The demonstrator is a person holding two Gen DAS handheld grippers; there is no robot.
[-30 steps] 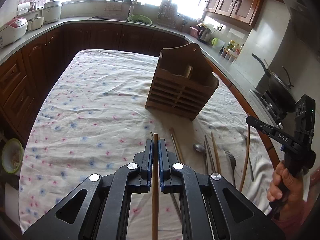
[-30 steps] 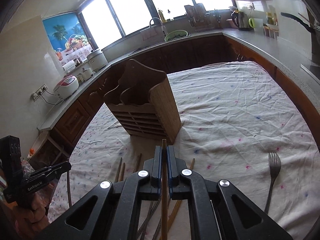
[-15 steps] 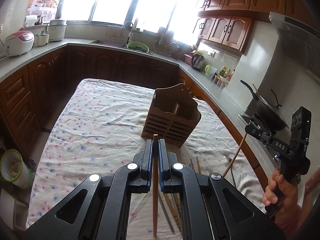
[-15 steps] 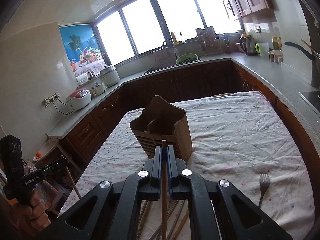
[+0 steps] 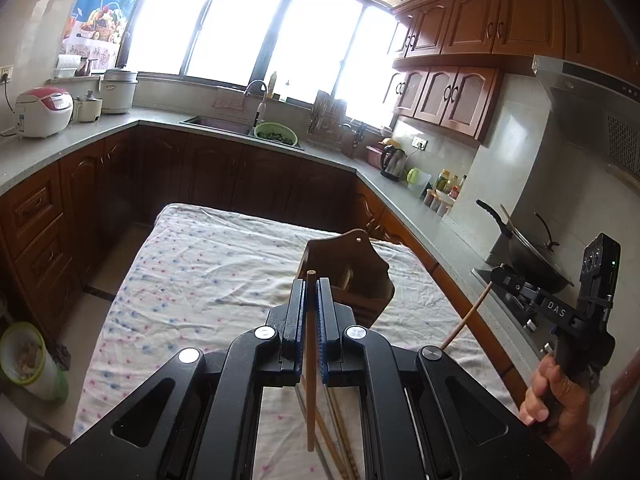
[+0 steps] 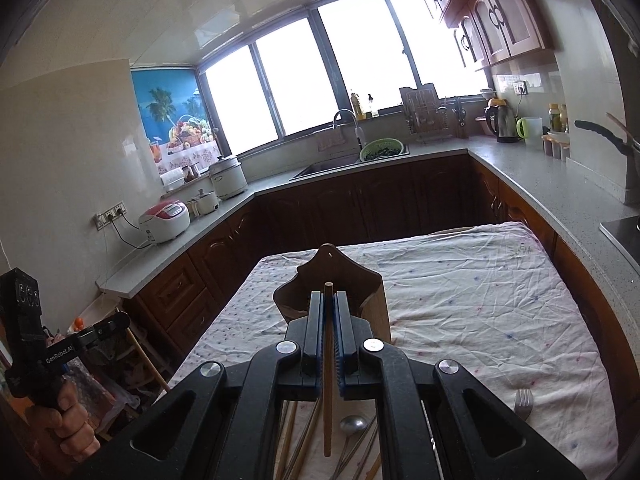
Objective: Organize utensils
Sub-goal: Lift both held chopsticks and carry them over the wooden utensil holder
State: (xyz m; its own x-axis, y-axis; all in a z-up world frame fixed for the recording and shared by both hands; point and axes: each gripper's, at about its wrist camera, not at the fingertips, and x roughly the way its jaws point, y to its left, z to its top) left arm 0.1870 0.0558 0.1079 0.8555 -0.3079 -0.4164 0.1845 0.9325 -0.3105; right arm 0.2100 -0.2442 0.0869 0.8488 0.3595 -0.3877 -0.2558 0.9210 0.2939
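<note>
My left gripper [image 5: 311, 284] is shut on a wooden chopstick [image 5: 309, 364], held high above the table. My right gripper [image 6: 329, 298] is shut on another wooden chopstick [image 6: 327, 380], also raised. The wooden utensil holder [image 5: 352, 264] stands on the flowered tablecloth just beyond both grippers; it also shows in the right wrist view [image 6: 332, 276]. More chopsticks [image 6: 292, 436], a spoon [image 6: 353, 426] and a fork [image 6: 523, 400] lie on the cloth below. The right gripper with its chopstick shows in the left wrist view [image 5: 496, 274], and the left gripper in the right wrist view [image 6: 120, 318].
The table [image 5: 208, 264] is covered with a white flowered cloth. Counters with cabinets run around it, with a sink [image 6: 340, 164], rice cookers [image 5: 44, 112], a kettle [image 6: 500, 124] and a wok on the stove [image 5: 528, 260]. A green bin [image 5: 24, 360] stands on the floor at left.
Both grippers have risen and tilted up with their chopsticks. The holder now sits lower and nearer the fingertips; the loose utensils have dropped to the bottom of view.
</note>
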